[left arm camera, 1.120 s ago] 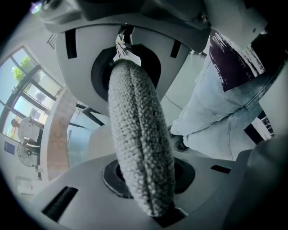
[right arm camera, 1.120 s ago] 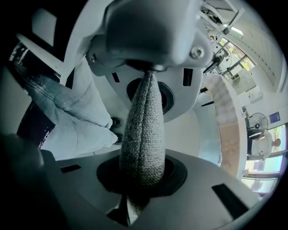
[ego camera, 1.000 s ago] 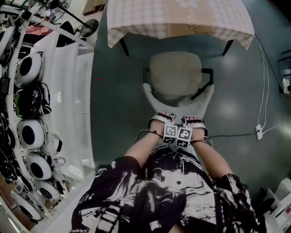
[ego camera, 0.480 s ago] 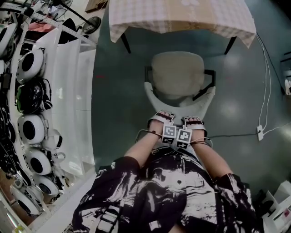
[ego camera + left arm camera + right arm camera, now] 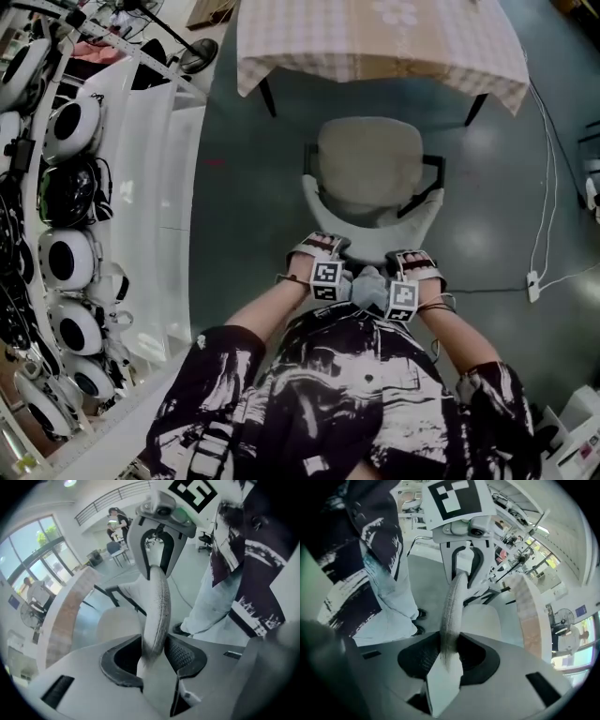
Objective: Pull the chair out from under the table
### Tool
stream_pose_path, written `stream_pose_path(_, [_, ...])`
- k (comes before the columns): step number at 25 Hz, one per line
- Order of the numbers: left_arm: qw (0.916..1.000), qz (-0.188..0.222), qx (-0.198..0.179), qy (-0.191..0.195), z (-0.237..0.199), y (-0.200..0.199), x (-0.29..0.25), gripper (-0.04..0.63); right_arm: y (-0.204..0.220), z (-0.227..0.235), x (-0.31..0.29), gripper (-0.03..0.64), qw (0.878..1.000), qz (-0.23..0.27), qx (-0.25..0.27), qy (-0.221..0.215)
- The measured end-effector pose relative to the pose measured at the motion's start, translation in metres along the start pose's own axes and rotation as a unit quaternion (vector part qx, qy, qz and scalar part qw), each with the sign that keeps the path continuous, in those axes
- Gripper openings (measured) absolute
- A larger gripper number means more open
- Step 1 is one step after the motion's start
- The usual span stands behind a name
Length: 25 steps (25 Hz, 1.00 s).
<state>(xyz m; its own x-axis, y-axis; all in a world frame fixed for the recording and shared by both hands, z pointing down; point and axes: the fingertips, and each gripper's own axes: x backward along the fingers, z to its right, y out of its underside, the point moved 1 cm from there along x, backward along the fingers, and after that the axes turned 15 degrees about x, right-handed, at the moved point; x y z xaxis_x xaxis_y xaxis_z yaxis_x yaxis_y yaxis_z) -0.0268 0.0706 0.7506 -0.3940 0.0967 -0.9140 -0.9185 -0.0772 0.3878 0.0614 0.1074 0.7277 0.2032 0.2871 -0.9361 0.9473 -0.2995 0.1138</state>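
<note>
The beige padded chair (image 5: 366,159) stands clear of the table (image 5: 375,37), which wears a checked cloth. Its pale curved backrest (image 5: 375,239) faces me. My left gripper (image 5: 319,253) and right gripper (image 5: 412,264) sit over the backrest's top edge, a little apart. In the left gripper view the backrest edge (image 5: 157,602) runs between the left gripper's (image 5: 154,656) opening jaws, with a gap beside the pads. In the right gripper view the same edge (image 5: 452,606) lies between the right gripper's (image 5: 449,656) opening jaws, with dark gaps on both sides.
A white shelf unit (image 5: 159,216) with several round white and black headsets (image 5: 66,262) lines the left side. A cable and power strip (image 5: 534,277) lie on the grey floor at the right. My legs stand right behind the chair.
Both grippers have drawn apart along the backrest's top edge and come back toward me. Their marker cubes, side by side before, now stand separated. The chair has hardly moved.
</note>
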Motion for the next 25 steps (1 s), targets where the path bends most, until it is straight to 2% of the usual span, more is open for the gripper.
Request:
stream_pose_path(2, [0.9982,0.033,0.046,-0.019,-0.011,0.008,0.037,0.142,0.006,0.007,0.028,0.123,0.999,0.018,-0.043,0.022])
stream_pose_path(3, [0.995,0.058,0.071,-0.04,-0.023,0.007,0.061,0.144,0.01,0.017,0.044,0.109,0.996,0.029,-0.074,0.041])
stream_pose_path(4, [0.9889,0.087,0.101,-0.066,-0.039,0.002,0.086,0.144,0.015,0.031,0.063,0.093,0.991,0.043,-0.11,0.066])
stream_pose_path(5, [0.9793,0.12,0.135,-0.092,-0.058,-0.005,0.115,0.144,0.019,0.05,0.085,0.088,0.982,0.061,-0.15,0.094])
stream_pose_path(6, [0.9653,0.158,0.171,-0.118,-0.08,-0.017,0.145,0.144,0.023,0.074,0.11,0.086,0.97,0.082,-0.193,0.125])
stream_pose_path(7, [0.9463,0.203,0.206,-0.144,-0.105,-0.031,0.178,0.144,0.027,0.103,0.138,0.082,0.953,0.108,-0.234,0.159])
stream_pose_path(8, [0.9226,0.254,0.236,-0.169,-0.131,-0.048,0.213,0.143,0.03,0.134,0.168,0.077,0.932,0.138,-0.271,0.196])
stream_pose_path(9, [0.8951,0.309,0.258,-0.192,-0.156,-0.067,0.251,0.139,0.033,0.168,0.201,0.075,0.906,0.176,-0.302,0.237])
stream_pose_path(11, [0.8309,0.425,0.279,-0.226,-0.198,-0.106,0.329,0.127,0.035,0.232,0.274,0.075,0.839,0.271,-0.349,0.317])
stream_pose_path(12, [0.7966,0.478,0.287,-0.234,-0.212,-0.125,0.366,0.125,0.035,0.257,0.312,0.074,0.804,0.317,-0.367,0.344])
stream_pose_path(13, [0.7669,0.521,0.291,-0.236,-0.22,-0.142,0.4,0.12,0.035,0.278,0.349,0.074,0.774,0.354,-0.377,0.364])
stream_pose_path(14, [0.7462,0.552,0.287,-0.237,-0.225,-0.157,0.429,0.118,0.034,0.294,0.384,0.071,0.75,0.384,-0.379,0.383])
stream_pose_path(15, [0.7335,0.575,0.273,-0.239,-0.228,-0.172,0.455,0.117,0.033,0.307,0.416,0.069,0.729,0.409,-0.373,0.403])
stream_pose_path(17, [0.7186,0.608,0.235,-0.243,-0.233,-0.196,0.496,0.112,0.032,0.326,0.465,0.065,0.698,0.445,-0.348,0.44])
stream_pose_path(18, [0.7137,0.619,0.218,-0.243,-0.235,-0.204,0.512,0.105,0.03,0.332,0.483,0.064,0.689,0.454,-0.334,0.455])
stream_pose_path(21, [0.7051,0.638,0.187,-0.248,-0.239,-0.222,0.544,0.075,0.025,0.339,0.513,0.053,0.673,0.471,-0.312,0.477])
stream_pose_path(23, [0.7042,0.639,0.177,-0.254,-0.24,-0.229,0.555,0.054,0.021,0.34,0.523,0.044,0.667,0.478,-0.309,0.481])
stream_pose_path(25, [0.7071,0.637,0.175,-0.253,-0.238,-0.231,0.559,0.043,0.016,0.34,0.527,0.043,0.667,0.478,-0.306,0.482])
